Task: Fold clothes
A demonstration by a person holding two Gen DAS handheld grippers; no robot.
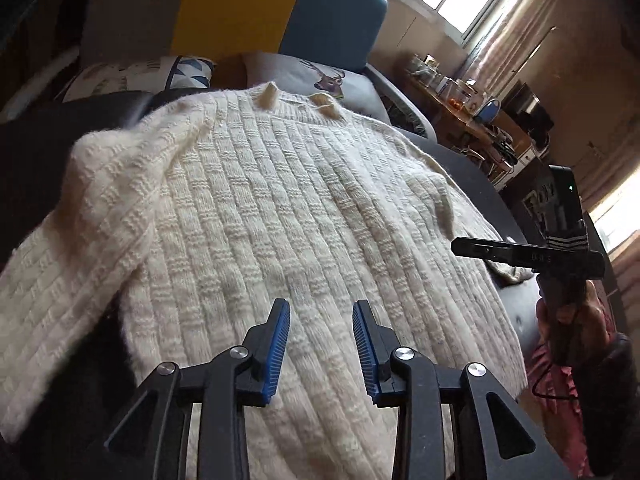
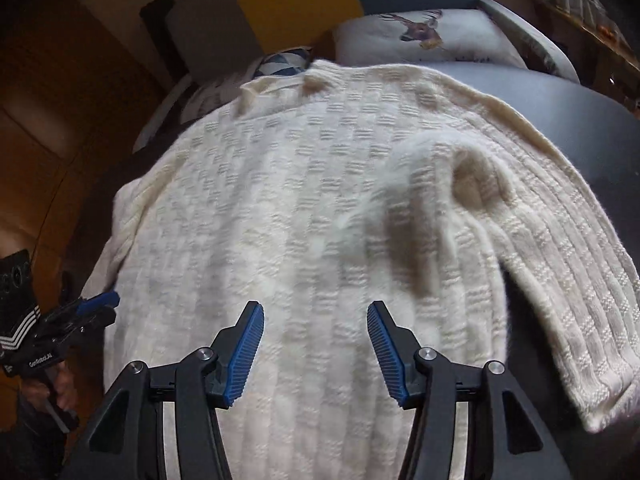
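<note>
A cream knitted sweater lies flat on a dark table, collar at the far end. Its left sleeve is bunched and drapes toward the near left. My left gripper hovers open over the hem area, nothing between its blue pads. In the right wrist view the same sweater fills the frame, its right sleeve folded over with a puckered lump near the shoulder. My right gripper is open above the lower body. The right gripper also shows at the sweater's right edge in the left wrist view.
A sofa with a yellow and blue back and a deer-print cushion stands behind the table. A cluttered wooden shelf runs along the right under a bright window. A hand holds the right gripper's handle.
</note>
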